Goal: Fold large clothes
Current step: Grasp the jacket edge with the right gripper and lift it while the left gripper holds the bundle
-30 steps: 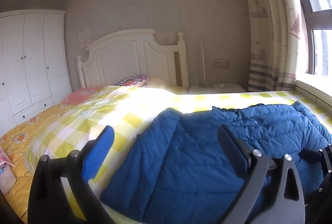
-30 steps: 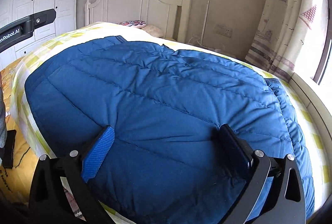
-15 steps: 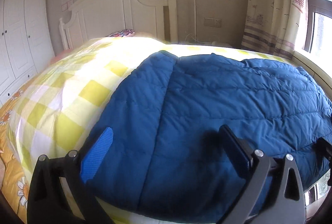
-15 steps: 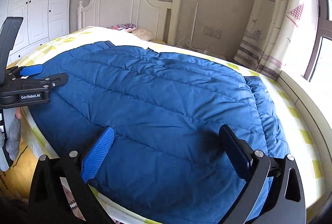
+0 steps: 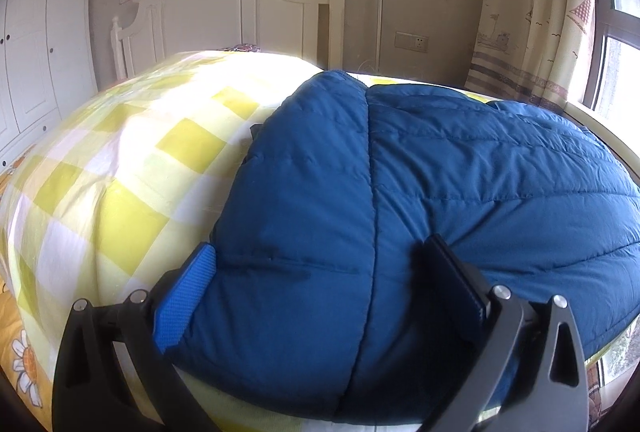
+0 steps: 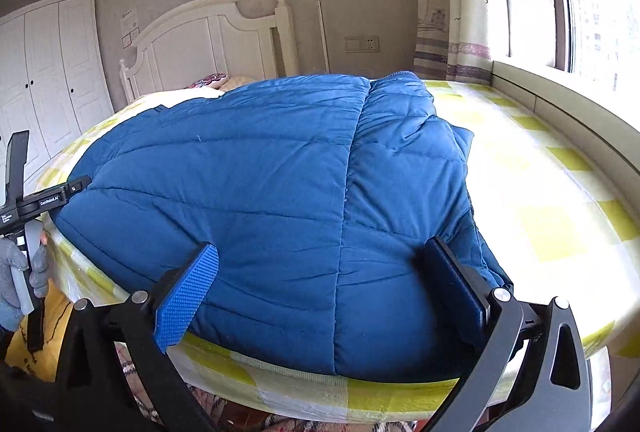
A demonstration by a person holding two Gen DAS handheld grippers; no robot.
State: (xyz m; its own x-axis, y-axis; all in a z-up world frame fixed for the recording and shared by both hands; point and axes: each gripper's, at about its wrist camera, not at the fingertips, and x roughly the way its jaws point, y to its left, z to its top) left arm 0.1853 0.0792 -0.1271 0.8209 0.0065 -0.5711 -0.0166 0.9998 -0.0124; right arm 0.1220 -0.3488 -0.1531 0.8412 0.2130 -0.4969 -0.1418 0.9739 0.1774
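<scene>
Blue quilted puffer jacket [image 5: 420,191] spread flat along the near edge of the yellow-and-white checked bedspread [image 5: 120,159].
Left gripper [image 5: 316,276] and right gripper [image 6: 320,272] both hover with jaws spread wide over its hem (neither pinching fabric); white headboard [image 6: 208,43] at the far end.

Both grippers are spread wide. The left gripper [image 5: 320,280] and right gripper [image 6: 324,280] point forward, side by side.
</scene>
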